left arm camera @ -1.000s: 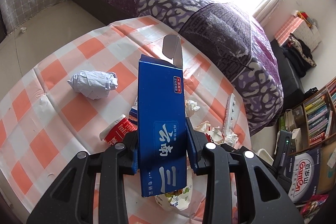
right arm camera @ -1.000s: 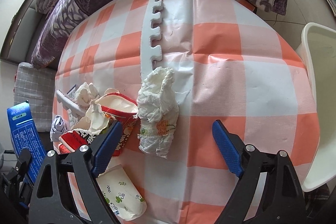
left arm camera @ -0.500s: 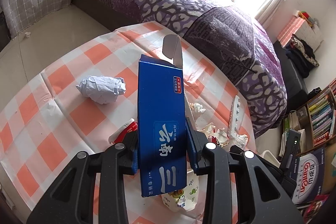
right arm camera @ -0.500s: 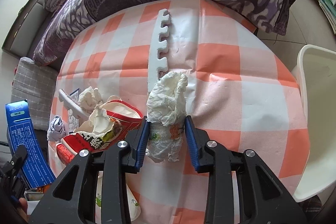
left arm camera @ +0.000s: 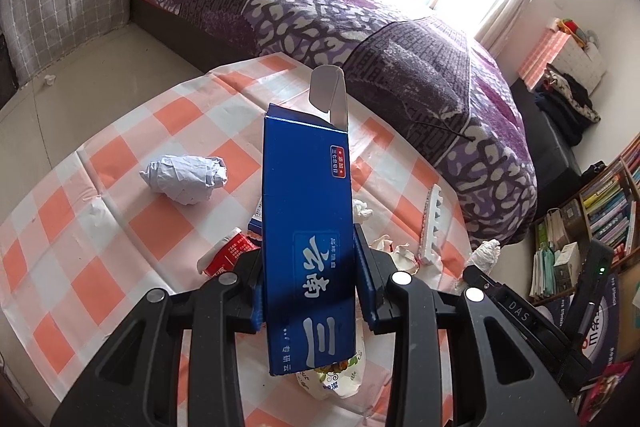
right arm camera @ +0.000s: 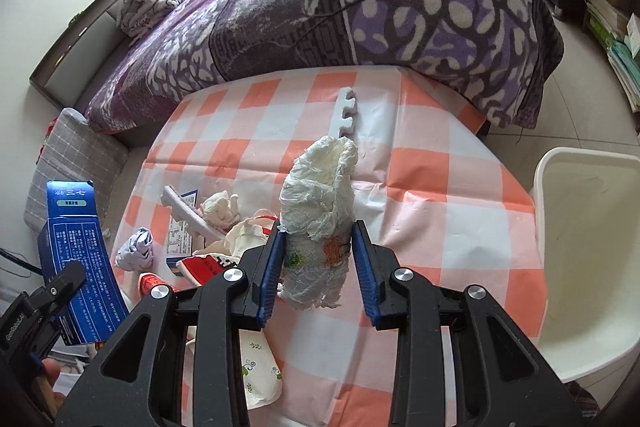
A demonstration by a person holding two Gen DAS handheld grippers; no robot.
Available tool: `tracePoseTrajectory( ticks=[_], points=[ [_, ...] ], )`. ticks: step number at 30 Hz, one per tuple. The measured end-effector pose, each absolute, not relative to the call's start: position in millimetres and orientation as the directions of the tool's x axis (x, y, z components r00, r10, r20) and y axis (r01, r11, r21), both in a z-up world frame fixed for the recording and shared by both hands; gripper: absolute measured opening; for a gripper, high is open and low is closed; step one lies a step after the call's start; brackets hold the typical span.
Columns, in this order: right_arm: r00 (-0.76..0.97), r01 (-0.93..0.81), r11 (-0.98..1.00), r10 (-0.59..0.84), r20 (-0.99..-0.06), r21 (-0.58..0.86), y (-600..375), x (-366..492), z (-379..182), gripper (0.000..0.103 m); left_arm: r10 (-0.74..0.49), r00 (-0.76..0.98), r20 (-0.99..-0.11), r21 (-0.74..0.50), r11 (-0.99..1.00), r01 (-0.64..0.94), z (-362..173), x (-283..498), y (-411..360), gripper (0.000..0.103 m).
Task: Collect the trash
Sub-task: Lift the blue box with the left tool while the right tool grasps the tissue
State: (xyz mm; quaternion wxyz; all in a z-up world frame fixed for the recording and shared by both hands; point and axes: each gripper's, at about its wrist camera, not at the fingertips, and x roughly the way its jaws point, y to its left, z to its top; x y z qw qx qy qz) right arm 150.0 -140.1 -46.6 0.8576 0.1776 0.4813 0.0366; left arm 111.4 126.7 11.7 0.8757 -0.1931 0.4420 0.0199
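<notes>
My left gripper [left arm camera: 308,283] is shut on a tall blue carton [left arm camera: 306,227], held upright above the orange-checked table [left arm camera: 100,195]; the same blue carton [right arm camera: 76,251] shows at the left of the right wrist view. My right gripper [right arm camera: 318,263] is shut on a crumpled white paper wad [right arm camera: 320,207], lifted off the cloth. On the table lie a grey paper ball [left arm camera: 184,179], a torn red-and-white cup [right arm camera: 208,261], tissues [right arm camera: 220,209] and a white foam comb strip [right arm camera: 346,111].
A white bin [right arm camera: 588,259] stands at the table's right edge. A printed paper cup [right arm camera: 256,371] lies near my right gripper. A purple bed [left arm camera: 360,39] runs behind the table, and bookshelves [left arm camera: 608,211] stand at the right.
My right gripper closed on the white paper wad and lifted it off the table. The left gripper kept the blue carton nearly still.
</notes>
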Motion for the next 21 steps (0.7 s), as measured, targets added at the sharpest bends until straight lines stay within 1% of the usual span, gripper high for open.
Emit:
tracePoseTrajectory(
  ticks=[9, 21],
  points=[
    [0.583, 0.111, 0.948, 0.182, -0.792, 0.299, -164, 129, -26, 0.033, -0.15, 0.617, -0.773, -0.303, 0.941, -0.151, 19, 104, 98, 0.035],
    [0.617, 0.231, 0.924, 0.103, -0.78, 0.304, -233, 105, -5, 0.033, -0.191, 0.614, -0.766, -0.271, 0.962, -0.039, 20, 94, 45, 0.035]
  ],
)
